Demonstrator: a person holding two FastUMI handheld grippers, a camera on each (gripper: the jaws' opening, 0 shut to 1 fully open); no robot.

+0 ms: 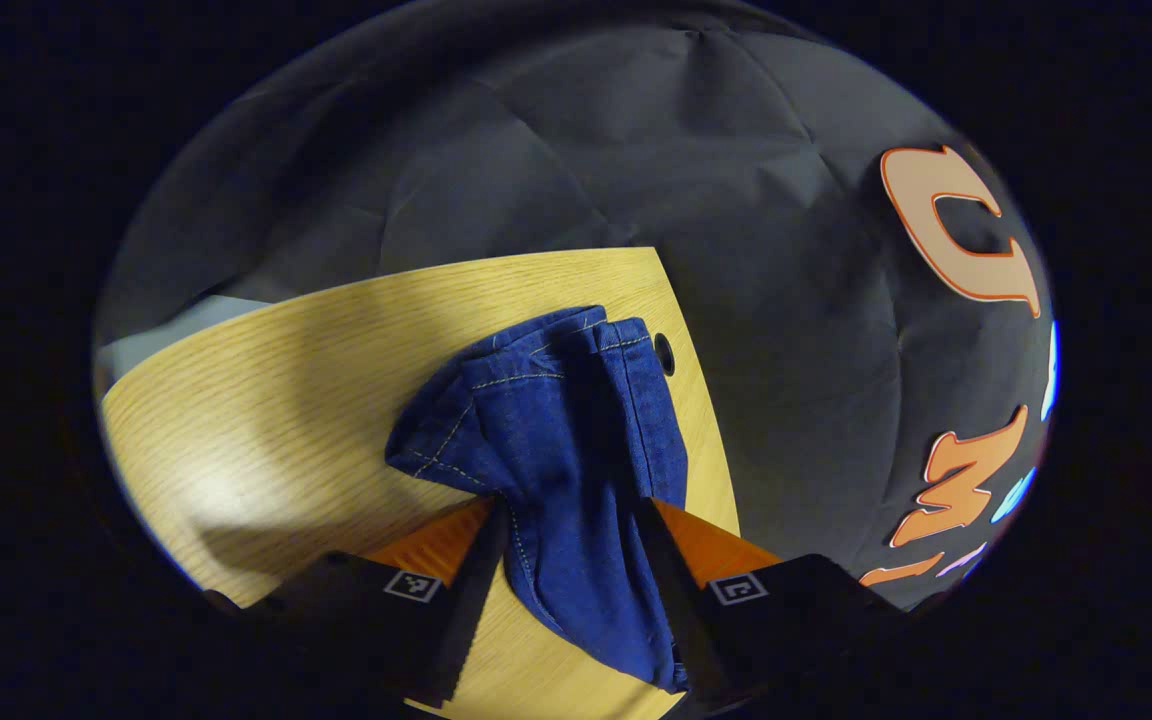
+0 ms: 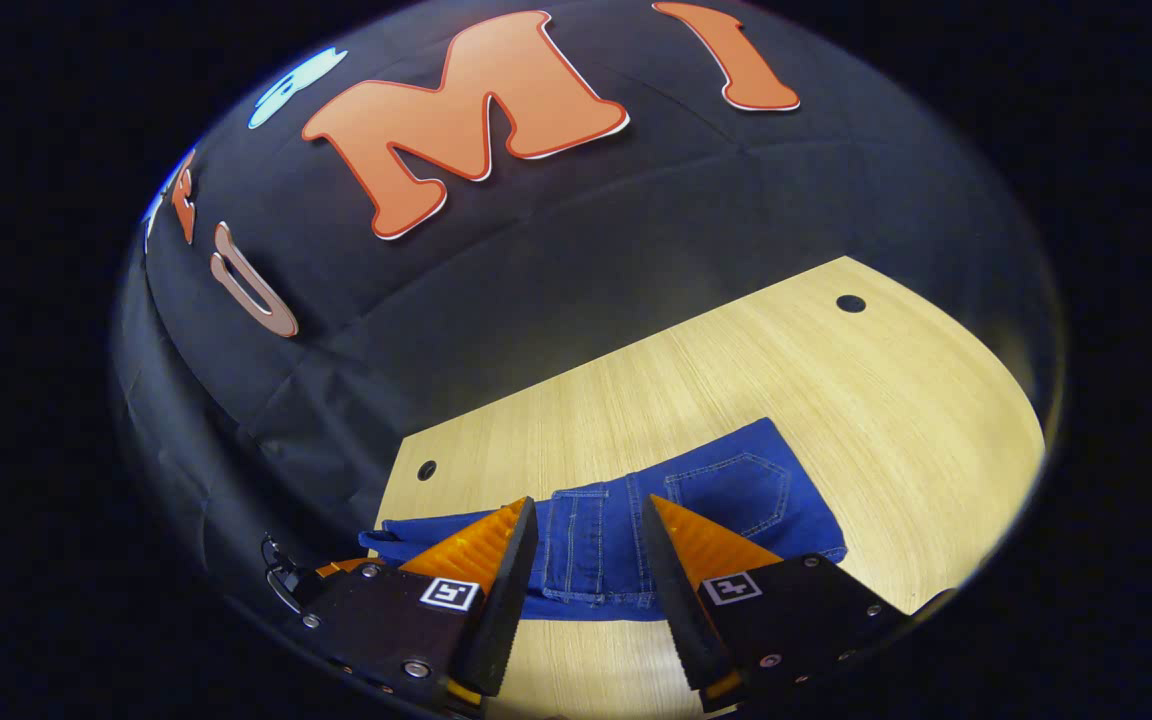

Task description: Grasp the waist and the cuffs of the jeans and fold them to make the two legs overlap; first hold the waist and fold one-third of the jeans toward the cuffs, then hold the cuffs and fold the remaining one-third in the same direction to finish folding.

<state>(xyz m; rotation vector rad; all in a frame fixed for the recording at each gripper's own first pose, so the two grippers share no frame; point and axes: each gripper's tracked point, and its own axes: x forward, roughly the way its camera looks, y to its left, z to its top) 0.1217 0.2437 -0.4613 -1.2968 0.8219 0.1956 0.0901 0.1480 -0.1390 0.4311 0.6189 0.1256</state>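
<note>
Blue jeans [image 1: 556,420] rise in a bunch from the wooden table [image 1: 286,400] and run between the fingers of my left gripper [image 1: 576,510], which is shut on the denim. A stitched hem shows at the far end of the bunch. In the right gripper view the jeans [image 2: 726,500] lie flat on the table [image 2: 786,380] as a folded band, back pocket facing up. My right gripper [image 2: 589,520] hovers open over the band's near edge, with denim showing in the gap but not pinched.
The table's far edge meets the black cloth wall [image 1: 736,250]. Small round holes [image 2: 851,303] mark the tabletop near its corners. Bare wood extends to the right of the jeans in the right gripper view, and to their left in the left gripper view.
</note>
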